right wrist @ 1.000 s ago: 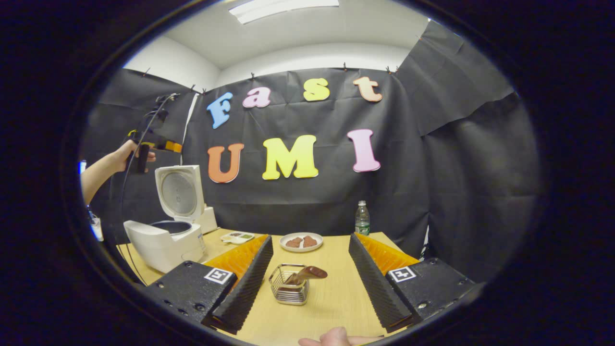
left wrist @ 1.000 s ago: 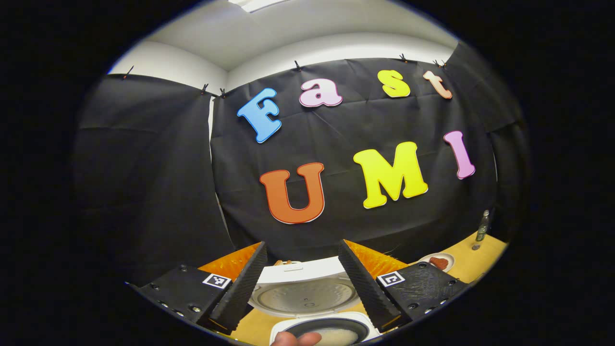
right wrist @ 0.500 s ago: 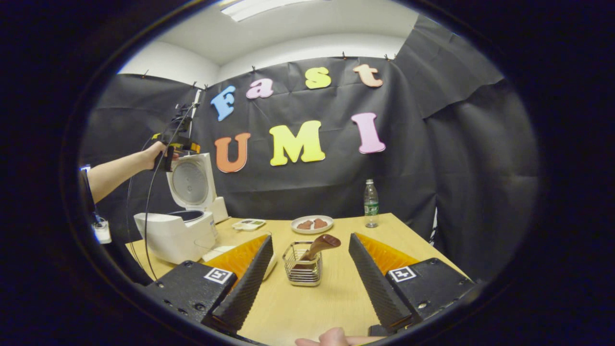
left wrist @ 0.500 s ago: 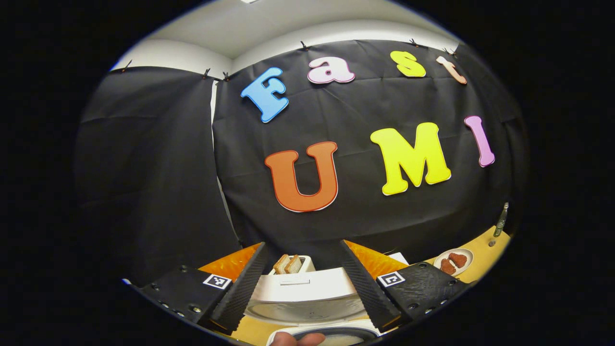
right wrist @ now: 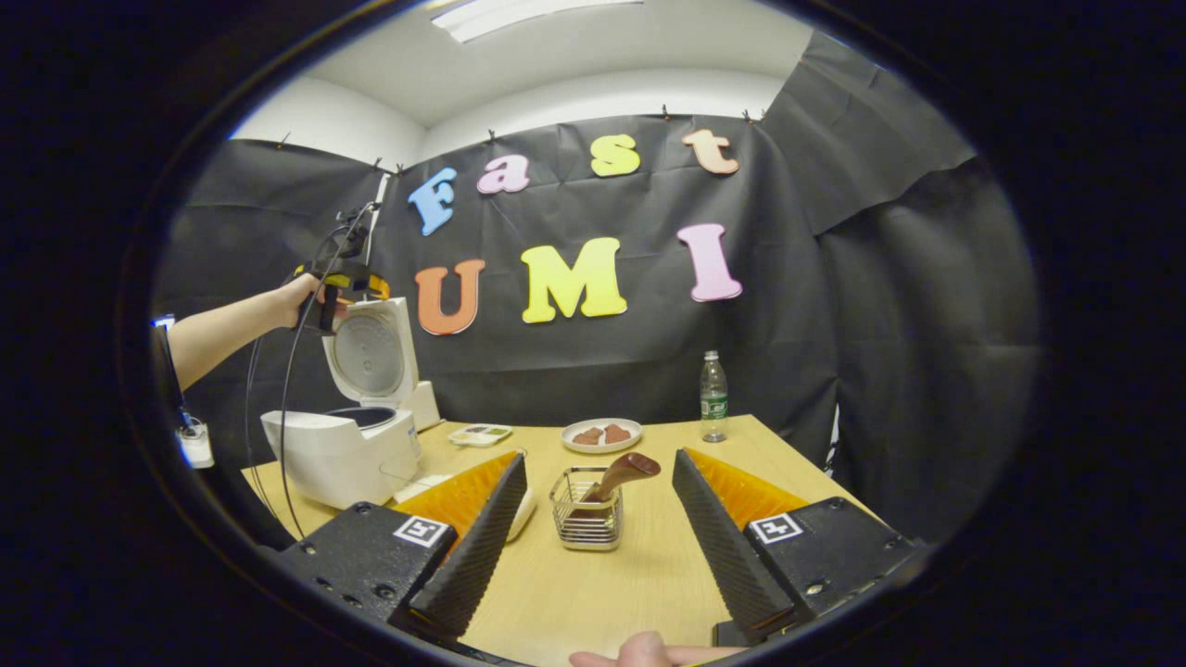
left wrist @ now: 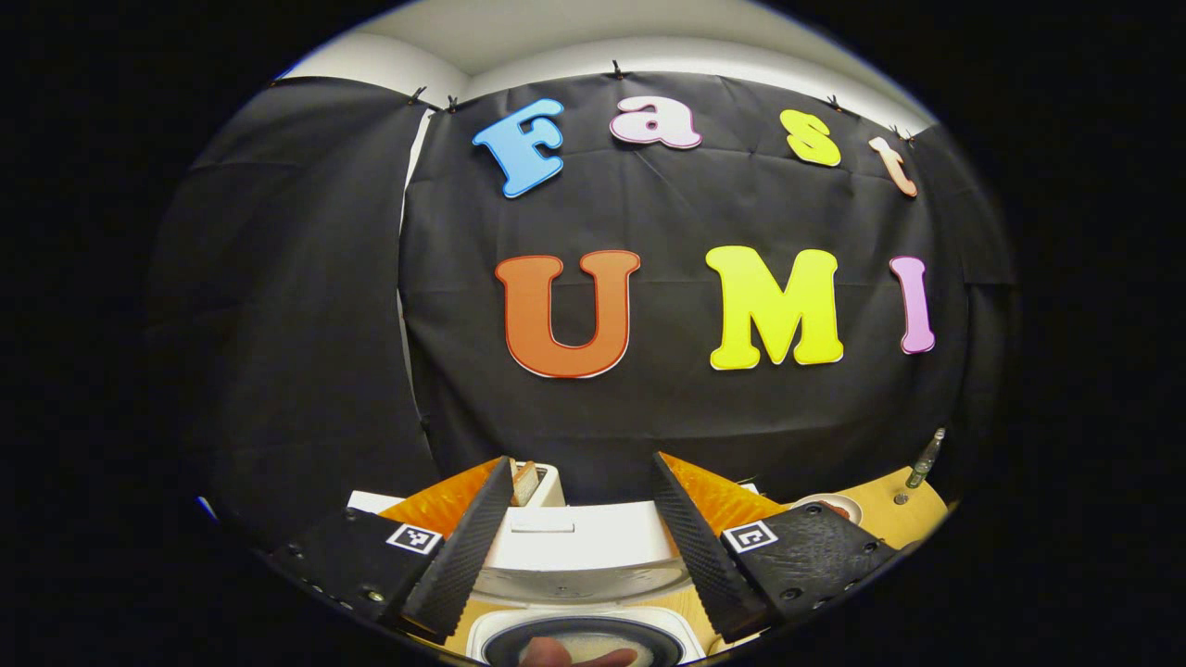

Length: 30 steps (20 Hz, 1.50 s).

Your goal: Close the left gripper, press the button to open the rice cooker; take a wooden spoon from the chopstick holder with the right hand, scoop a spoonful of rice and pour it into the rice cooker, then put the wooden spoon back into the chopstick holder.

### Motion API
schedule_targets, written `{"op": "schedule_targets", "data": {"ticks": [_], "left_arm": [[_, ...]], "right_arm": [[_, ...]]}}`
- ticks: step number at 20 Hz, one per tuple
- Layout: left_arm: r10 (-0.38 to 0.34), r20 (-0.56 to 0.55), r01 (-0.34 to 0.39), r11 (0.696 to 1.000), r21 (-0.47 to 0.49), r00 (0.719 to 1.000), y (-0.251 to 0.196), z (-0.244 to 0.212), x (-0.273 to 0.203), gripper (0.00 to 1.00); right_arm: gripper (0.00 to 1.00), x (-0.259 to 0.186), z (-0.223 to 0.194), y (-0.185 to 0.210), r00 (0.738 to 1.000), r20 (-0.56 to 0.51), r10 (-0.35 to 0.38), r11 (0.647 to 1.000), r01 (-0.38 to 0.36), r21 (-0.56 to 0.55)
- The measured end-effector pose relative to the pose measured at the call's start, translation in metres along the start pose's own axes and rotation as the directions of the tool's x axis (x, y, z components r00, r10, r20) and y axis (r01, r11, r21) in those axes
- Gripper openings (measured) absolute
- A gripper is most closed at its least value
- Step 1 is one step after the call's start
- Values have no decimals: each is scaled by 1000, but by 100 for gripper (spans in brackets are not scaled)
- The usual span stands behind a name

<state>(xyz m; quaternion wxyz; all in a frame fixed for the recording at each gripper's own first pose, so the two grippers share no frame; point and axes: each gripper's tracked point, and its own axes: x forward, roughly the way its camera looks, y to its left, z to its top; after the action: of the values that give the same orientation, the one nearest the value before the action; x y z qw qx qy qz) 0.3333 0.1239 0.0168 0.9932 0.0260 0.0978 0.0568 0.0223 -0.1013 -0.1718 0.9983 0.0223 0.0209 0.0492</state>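
Observation:
The white rice cooker (right wrist: 341,456) stands open at the table's left, its lid (right wrist: 369,347) upright. A hand holds my left gripper (right wrist: 335,276) just above the lid's top edge. In the left gripper view this gripper (left wrist: 582,461) is open, with the lid (left wrist: 573,548) between its fingers and the dark inner pot (left wrist: 574,639) below. My right gripper (right wrist: 599,457) is open low over the table. Just beyond its fingers stands the wire chopstick holder (right wrist: 586,514), with the wooden spoon (right wrist: 626,467) leaning out to the right.
On the wooden table (right wrist: 593,593) behind the holder are a plate of brown food (right wrist: 602,434), a water bottle (right wrist: 712,408) and a small tray (right wrist: 477,434). A white dish (right wrist: 524,512) peeks from behind my right gripper's left finger. A toaster with bread (left wrist: 536,482) stands behind the cooker.
The left gripper has come down and now hovers level over the lid's top edge. The right gripper has moved closer to the chopstick holder, then nearly held still.

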Motion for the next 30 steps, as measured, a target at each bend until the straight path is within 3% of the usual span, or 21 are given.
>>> {"op": "schedule_targets", "data": {"ticks": [9, 11, 13, 14, 15, 18, 22, 30], "left_arm": [[-15, -172, 11, 1000, -27, 985, -7, -33, -63, 95], [-46, -265, 28, 997, -71, 963, -11, -66, -76, 95], [-97, -378, 30, 984, -178, 921, -17, -113, -90, 95], [-65, -423, -18, 982, -189, 904, -14, -126, -103, 94], [-85, -415, 4, 981, -193, 906, -12, -126, -115, 94], [-105, -397, 38, 984, -173, 912, -17, -142, -127, 96], [-125, -452, 46, 982, -182, 883, -17, -163, -149, 96], [-98, -541, 58, 994, -90, 835, -21, -202, -165, 96]], "right_arm": [[100, -24, 12, 18, 999, 26, 30, 1000, -30, 1], [99, -30, 13, 24, 999, 27, 43, 999, -44, 14], [100, -39, 15, 26, 998, 33, 48, 999, -48, 14], [100, -42, 15, 27, 998, 36, 49, 999, -50, 9], [100, -47, 17, 27, 998, 40, 47, 999, -47, 1], [98, -57, 18, 25, 998, 45, 38, 999, -37, -23], [100, -61, 14, 31, 998, 35, 47, 999, -46, -13], [100, -69, 4, 40, 998, 20, 68, 998, -68, 5]]}}
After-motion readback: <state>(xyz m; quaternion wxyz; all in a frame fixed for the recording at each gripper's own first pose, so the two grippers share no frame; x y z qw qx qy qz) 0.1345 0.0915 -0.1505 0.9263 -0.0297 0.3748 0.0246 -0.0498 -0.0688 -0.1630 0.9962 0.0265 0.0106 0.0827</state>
